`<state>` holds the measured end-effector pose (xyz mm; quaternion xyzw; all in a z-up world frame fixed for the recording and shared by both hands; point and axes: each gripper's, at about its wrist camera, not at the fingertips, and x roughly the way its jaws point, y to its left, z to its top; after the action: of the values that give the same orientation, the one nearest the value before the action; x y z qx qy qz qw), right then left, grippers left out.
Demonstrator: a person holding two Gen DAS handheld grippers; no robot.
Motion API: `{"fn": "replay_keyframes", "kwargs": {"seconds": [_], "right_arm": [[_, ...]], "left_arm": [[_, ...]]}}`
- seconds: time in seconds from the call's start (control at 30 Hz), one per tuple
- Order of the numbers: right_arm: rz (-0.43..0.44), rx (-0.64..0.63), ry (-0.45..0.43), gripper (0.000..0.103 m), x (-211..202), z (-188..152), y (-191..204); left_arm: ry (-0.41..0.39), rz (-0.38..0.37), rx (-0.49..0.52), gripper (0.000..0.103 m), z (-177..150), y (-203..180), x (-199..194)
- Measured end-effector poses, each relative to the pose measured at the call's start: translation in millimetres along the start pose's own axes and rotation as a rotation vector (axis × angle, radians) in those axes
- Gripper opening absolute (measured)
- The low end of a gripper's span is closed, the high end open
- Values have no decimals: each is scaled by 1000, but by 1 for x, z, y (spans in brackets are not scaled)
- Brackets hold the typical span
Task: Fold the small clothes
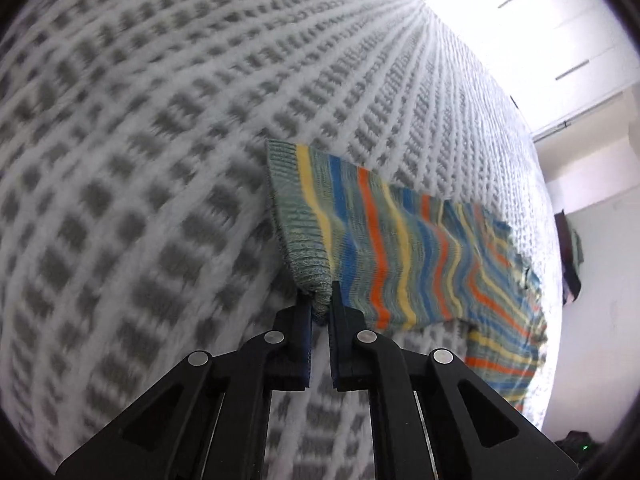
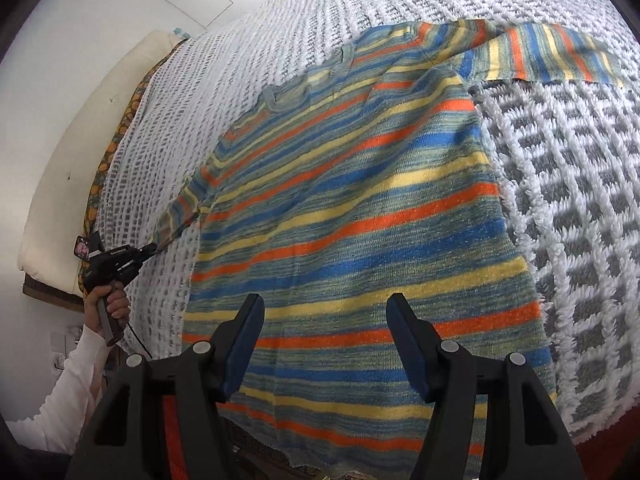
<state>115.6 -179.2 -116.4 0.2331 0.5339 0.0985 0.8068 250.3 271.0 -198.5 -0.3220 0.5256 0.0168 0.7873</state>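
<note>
**Striped sweater flat on bedspread, left cuff pinched**

Sweater [image 2: 352, 216] spread flat on the white-and-grey bedspread [image 2: 560, 168], one sleeve [image 2: 552, 56] stretched sideways. Left gripper [image 1: 320, 308] clamped on the ribbed cuff [image 1: 298, 216] of the other sleeve. Right gripper [image 2: 324, 344] above the hem, jaws apart, holding nothing. Cream cushion [image 2: 80, 152] along the bed's far edge.

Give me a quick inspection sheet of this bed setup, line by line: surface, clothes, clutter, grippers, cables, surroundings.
Surface: grey-and-white checked bedspread.
Job's things: striped sweater spread flat, other sleeve out sideways.
Clutter: nothing seen.
Grippers: left gripper shut on the sleeve cuff; right gripper open above the hem.
Cables: black cable hanging from the left gripper's handle.
Surroundings: cream headboard cushion, white wall.
</note>
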Motion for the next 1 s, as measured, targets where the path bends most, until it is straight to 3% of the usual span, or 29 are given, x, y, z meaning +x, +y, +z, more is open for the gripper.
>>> {"fn": "replay_keyframes", "kwargs": {"seconds": [0.1,0.2,0.23,0.3,0.37,0.5,0.63,0.73,0.8,0.83,0.87,0.9,1.0], "right_arm": [[-21,-6,-12,69,-2,-5,-4],[11,40,30,69,6,-7,-19],[47,71,24,69,3,-5,-27],[83,148,-48,69,-16,2,-53],[52,222,-148,69,-44,20,-93],[-11,410,-316,69,-88,65,-192],[146,662,-342,66,-77,92,-275],[151,767,-391,61,-65,101,-308],[172,803,-405,50,-54,107,-323],[181,818,-408,35,-48,110,-329],[189,820,-415,9,-45,113,-334],[185,803,-416,4,-44,116,-336],[129,710,-429,3,-62,120,-320]], "left_arm": [[52,64,-29,7,-10,13,7],[75,121,-11,19,-13,10,11],[62,123,-7,26,-15,4,8],[22,149,22,68,-19,-10,-2],[-25,179,55,75,-28,-24,-15],[-60,192,99,75,-50,-44,-37],[-82,159,89,76,-75,-51,-63],[-77,132,64,77,-92,-53,-73],[-60,119,54,78,-100,-53,-76],[-53,122,52,78,-103,-54,-74],[-41,130,50,78,-106,-53,-72],[-26,140,44,78,-109,-54,-69],[-14,120,37,78,-119,-59,-71]]}}
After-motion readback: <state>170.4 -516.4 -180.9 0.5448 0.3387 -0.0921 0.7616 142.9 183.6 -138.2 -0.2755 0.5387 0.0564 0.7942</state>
